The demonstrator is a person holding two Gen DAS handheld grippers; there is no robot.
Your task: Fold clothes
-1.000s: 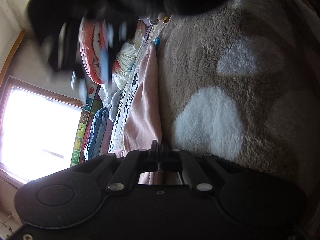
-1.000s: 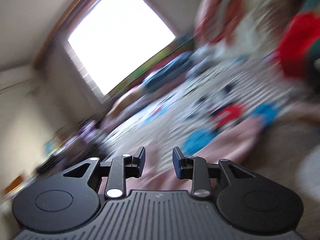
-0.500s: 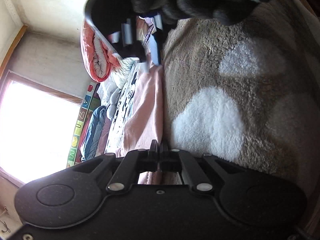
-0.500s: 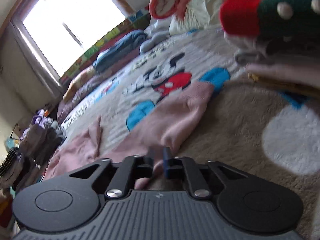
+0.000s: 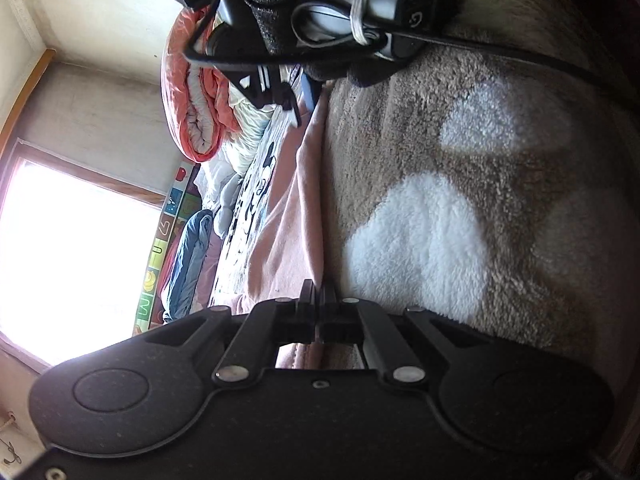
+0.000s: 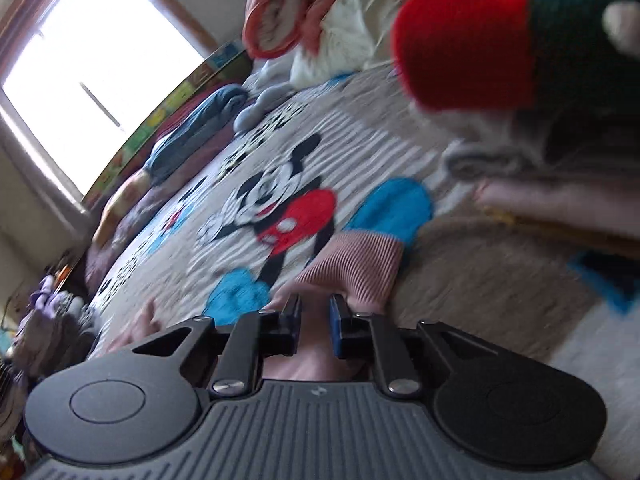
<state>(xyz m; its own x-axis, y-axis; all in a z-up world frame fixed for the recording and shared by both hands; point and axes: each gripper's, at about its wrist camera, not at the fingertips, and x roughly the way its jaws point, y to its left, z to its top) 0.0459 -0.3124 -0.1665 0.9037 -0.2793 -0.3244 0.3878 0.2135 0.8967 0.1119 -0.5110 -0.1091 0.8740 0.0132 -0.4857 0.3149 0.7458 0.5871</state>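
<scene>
A pink garment (image 5: 288,232) lies stretched along the bed between the cartoon bedspread and a brown fleece blanket. My left gripper (image 5: 318,294) is shut on its near edge, and pink cloth shows under the fingers. At the far end, a gloved hand holds my right gripper (image 5: 300,106) low over the cloth. In the right wrist view, the right gripper (image 6: 316,312) has its jaws closing, with pink sleeve cloth bunched between them. The ribbed cuff (image 6: 352,264) lies just beyond the fingertips.
The brown fleece blanket (image 5: 460,152) with white patches covers the near side of the bed. A stack of folded clothes (image 6: 560,208) topped by a red and green knit (image 6: 480,40) sits to the right. A rolled orange quilt (image 5: 192,92) and a bright window (image 5: 72,248) are behind.
My right gripper swung down from facing the window onto the pink sleeve, and its jaws narrowed around the cloth. The left gripper stayed shut on the garment's edge and barely shifted.
</scene>
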